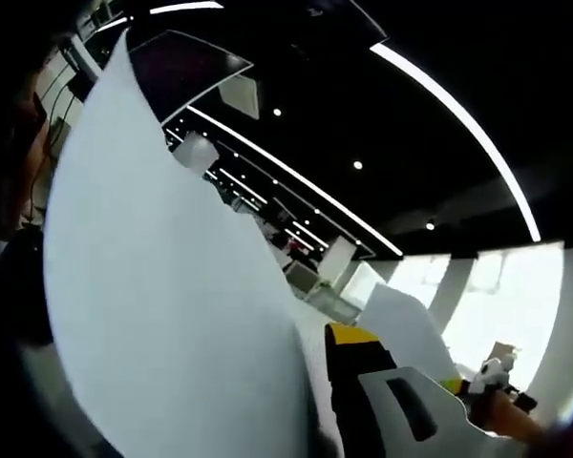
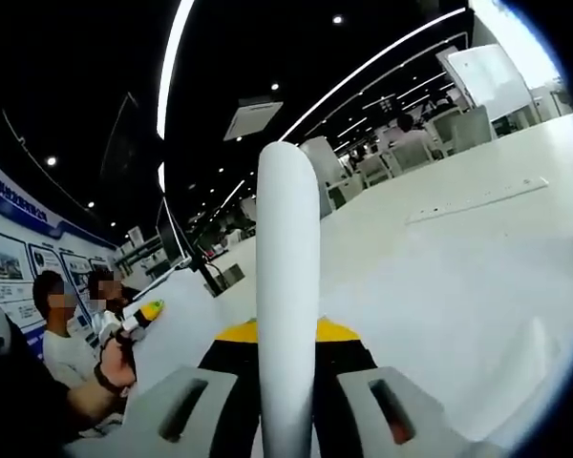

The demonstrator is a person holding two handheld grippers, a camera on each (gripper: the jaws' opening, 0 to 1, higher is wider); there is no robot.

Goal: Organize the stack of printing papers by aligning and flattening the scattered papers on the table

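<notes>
In the left gripper view a big white sheaf of printing papers (image 1: 162,286) stands up and bows across the left half. It hides one jaw of my left gripper (image 1: 349,420), which seems closed on its lower edge. The other jaw shows to the right of the papers. Further right, a hand holds the right gripper (image 1: 487,374). In the right gripper view the papers (image 2: 286,267) rise edge-on between the two jaws of my right gripper (image 2: 286,420), which is shut on them. The left gripper (image 2: 143,313), held by a gloved hand, shows at the lower left.
A wide white table (image 2: 458,286) stretches to the right under the papers, with a long flat strip (image 2: 477,200) lying on it. Two people (image 2: 62,329) sit at the left by a blue wall display. Chairs and desks (image 2: 420,143) stand far behind.
</notes>
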